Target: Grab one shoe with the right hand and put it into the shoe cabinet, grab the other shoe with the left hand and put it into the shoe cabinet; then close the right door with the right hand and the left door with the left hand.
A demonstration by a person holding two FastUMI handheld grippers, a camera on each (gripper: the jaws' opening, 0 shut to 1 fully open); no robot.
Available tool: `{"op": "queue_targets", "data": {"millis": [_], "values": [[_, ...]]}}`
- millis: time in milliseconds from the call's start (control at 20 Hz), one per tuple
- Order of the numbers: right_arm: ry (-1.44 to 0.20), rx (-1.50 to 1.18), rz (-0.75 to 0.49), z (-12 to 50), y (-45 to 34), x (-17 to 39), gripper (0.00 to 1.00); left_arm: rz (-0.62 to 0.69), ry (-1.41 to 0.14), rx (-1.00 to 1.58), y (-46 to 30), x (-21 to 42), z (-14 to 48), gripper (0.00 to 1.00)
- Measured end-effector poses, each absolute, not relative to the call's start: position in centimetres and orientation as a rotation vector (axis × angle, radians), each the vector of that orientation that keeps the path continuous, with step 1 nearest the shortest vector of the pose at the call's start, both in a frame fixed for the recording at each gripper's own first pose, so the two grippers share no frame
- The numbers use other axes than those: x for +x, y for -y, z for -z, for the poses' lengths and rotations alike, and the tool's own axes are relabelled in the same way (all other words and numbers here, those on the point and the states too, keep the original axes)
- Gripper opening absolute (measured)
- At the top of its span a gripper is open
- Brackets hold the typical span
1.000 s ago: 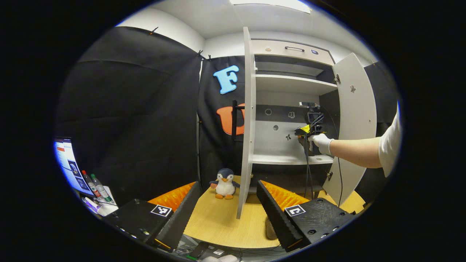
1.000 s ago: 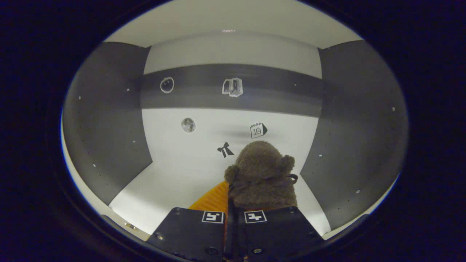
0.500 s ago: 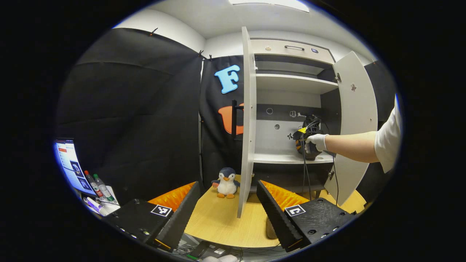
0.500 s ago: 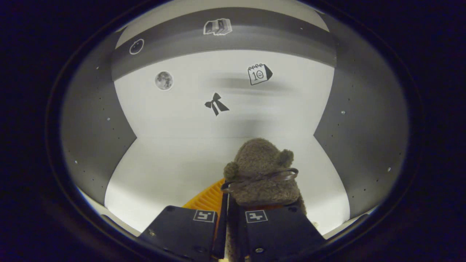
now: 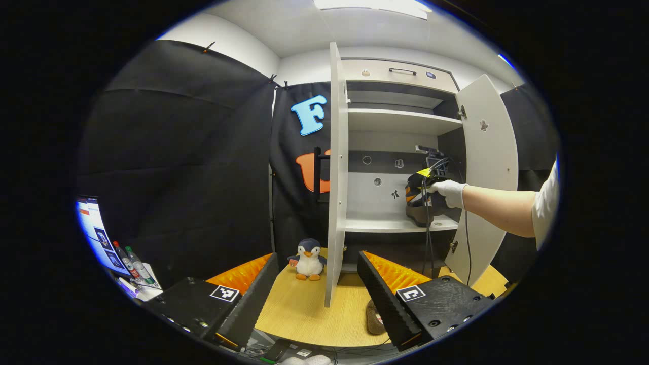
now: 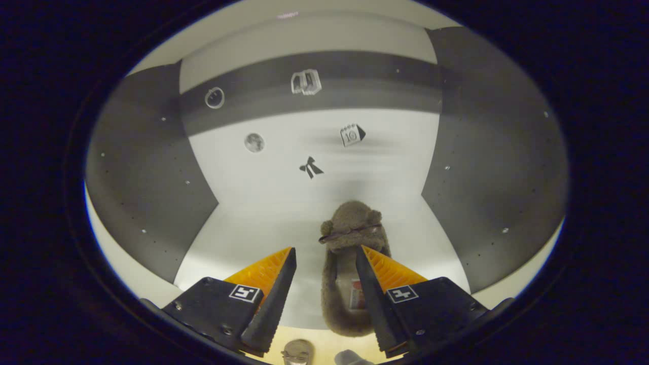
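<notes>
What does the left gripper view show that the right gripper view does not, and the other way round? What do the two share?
Left gripper view: the cabinet from outside with the left door and right door open, a penguin toy and the second shoe on the table, a gloved hand reaching above the shelf, and the open left gripper.
Right gripper view: the first shoe lying between the spread fingers of the open right gripper, plus a calendar sticker.
Shared: the shelf and the bow sticker on the back wall.
</notes>
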State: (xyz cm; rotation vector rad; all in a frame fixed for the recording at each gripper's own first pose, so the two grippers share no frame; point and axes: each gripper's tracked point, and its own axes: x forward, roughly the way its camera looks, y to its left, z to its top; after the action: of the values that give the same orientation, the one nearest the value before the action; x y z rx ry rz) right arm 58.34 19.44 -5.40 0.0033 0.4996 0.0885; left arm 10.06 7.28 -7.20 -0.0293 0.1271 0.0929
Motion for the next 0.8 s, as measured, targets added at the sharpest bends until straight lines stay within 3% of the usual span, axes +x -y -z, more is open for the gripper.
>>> {"op": "queue_targets", "data": {"millis": [400, 550, 800], "values": [[-0.142, -0.012, -0.101, -0.7, -15.8, 43.0, 0.77, -0.016, -0.117, -0.008, -6.7, 10.1, 7.7, 0.96], [-0.068, -0.003, -0.110, -0.5, -14.4, 36.4, 0.98, 0.016, -0.114, 0.012, -5.7, 11.2, 7.8, 0.96], [-0.027, 0.013, -0.070, 3.1, -11.0, 26.2, 0.99, 0.063, -0.102, 0.035, -4.3, 12.3, 7.8, 0.96]]}}
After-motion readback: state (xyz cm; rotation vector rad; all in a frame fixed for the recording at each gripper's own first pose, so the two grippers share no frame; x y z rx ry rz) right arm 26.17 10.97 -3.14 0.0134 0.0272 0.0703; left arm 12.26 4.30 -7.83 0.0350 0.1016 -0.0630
